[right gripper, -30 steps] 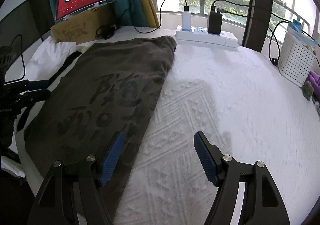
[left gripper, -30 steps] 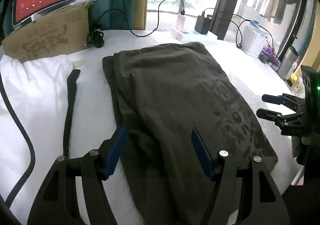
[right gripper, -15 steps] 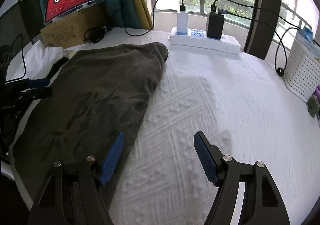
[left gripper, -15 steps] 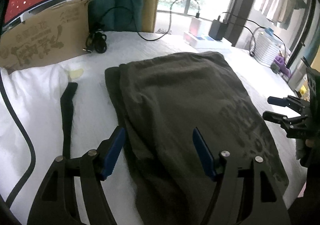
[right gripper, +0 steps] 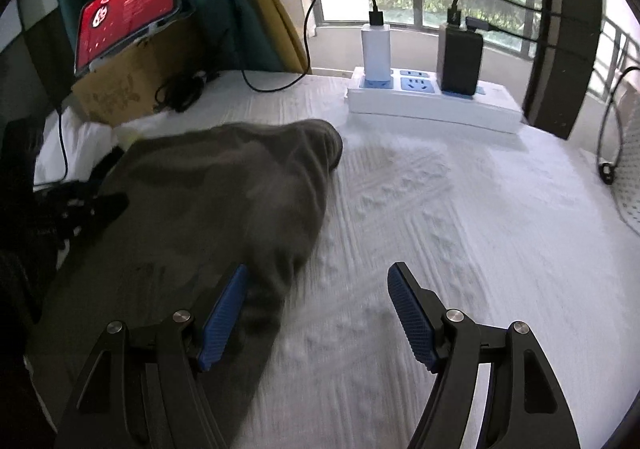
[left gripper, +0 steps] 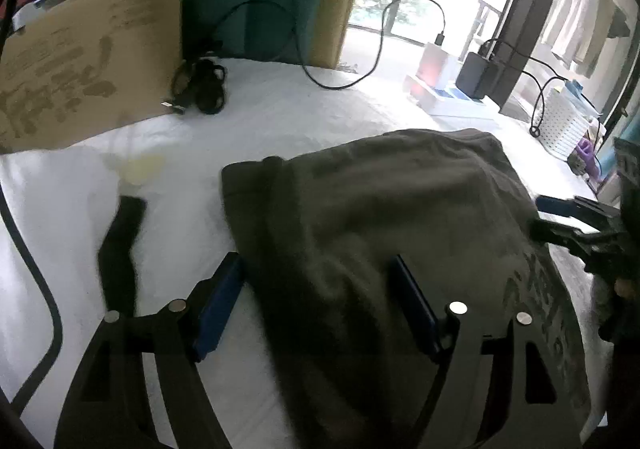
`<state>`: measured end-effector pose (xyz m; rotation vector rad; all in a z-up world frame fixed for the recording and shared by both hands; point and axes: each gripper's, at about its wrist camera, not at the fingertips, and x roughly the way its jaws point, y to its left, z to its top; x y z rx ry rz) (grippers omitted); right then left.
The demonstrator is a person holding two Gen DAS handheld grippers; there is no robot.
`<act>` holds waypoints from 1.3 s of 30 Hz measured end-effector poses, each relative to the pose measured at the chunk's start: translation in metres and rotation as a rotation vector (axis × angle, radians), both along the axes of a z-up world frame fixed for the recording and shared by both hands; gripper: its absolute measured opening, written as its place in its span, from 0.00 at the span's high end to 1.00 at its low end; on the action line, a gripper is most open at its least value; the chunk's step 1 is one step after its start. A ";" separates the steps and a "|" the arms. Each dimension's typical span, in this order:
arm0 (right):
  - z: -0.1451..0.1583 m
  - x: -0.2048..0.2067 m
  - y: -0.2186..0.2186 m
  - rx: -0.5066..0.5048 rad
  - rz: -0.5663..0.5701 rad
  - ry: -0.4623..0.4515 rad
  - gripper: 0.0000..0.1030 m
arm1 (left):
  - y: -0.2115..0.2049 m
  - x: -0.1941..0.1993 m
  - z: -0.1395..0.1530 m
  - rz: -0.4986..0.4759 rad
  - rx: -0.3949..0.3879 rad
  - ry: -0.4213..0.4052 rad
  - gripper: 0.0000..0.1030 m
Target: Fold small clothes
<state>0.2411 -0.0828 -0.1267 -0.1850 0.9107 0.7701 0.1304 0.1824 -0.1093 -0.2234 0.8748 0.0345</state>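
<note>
A dark olive T-shirt (left gripper: 380, 233) with a faint print lies partly folded on the white bed; it also shows in the right wrist view (right gripper: 208, 209). My left gripper (left gripper: 316, 301) is open, low over the shirt's left edge, its blue pads astride the fabric. My right gripper (right gripper: 316, 313) is open over the shirt's right edge, left pad above cloth, right pad above bare sheet. The right gripper also shows in the left wrist view (left gripper: 556, 215); the left gripper shows at the left of the right wrist view (right gripper: 92, 205).
A black strap (left gripper: 120, 249) lies on the sheet left of the shirt. A cardboard box (left gripper: 80, 69) with a red-screen tablet (right gripper: 128, 25), a power strip (right gripper: 432, 101) with chargers and cables, and a white basket (left gripper: 568, 121) stand around the bed.
Both grippers have moved forward along the shirt toward its far end and dropped lower. Both stay open; the shirt has not been taken hold of.
</note>
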 end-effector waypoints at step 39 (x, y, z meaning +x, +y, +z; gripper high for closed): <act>0.080 -0.074 -0.003 0.177 0.100 -0.184 0.83 | -0.093 -0.046 0.087 -0.232 0.105 -0.240 0.79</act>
